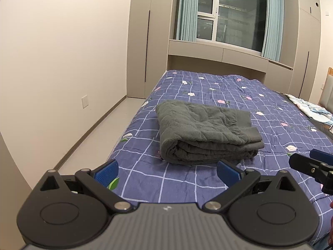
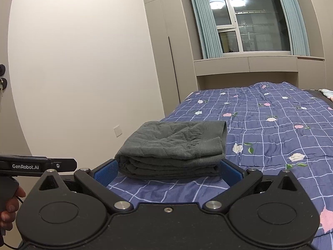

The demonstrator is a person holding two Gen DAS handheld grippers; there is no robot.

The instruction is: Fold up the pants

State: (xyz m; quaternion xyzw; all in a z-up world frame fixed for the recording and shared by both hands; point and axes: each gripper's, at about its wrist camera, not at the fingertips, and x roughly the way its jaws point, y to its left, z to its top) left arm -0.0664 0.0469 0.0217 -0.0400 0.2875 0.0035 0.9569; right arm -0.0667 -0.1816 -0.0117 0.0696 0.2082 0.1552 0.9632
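Folded grey pants (image 1: 206,133) at 12 o'clock on the quilted bed (image 1: 270,112), clear of both tools. Left gripper (image 1: 166,171) spread wide, empty; right gripper (image 2: 167,170) likewise. Only from the right wrist: a hand (image 2: 9,206) at 9 o'clock.

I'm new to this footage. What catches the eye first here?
A grey pair of pants, folded into a thick bundle, lies near the close edge of a bed with a blue checked flowered quilt. Both the left gripper and right gripper are open, empty.
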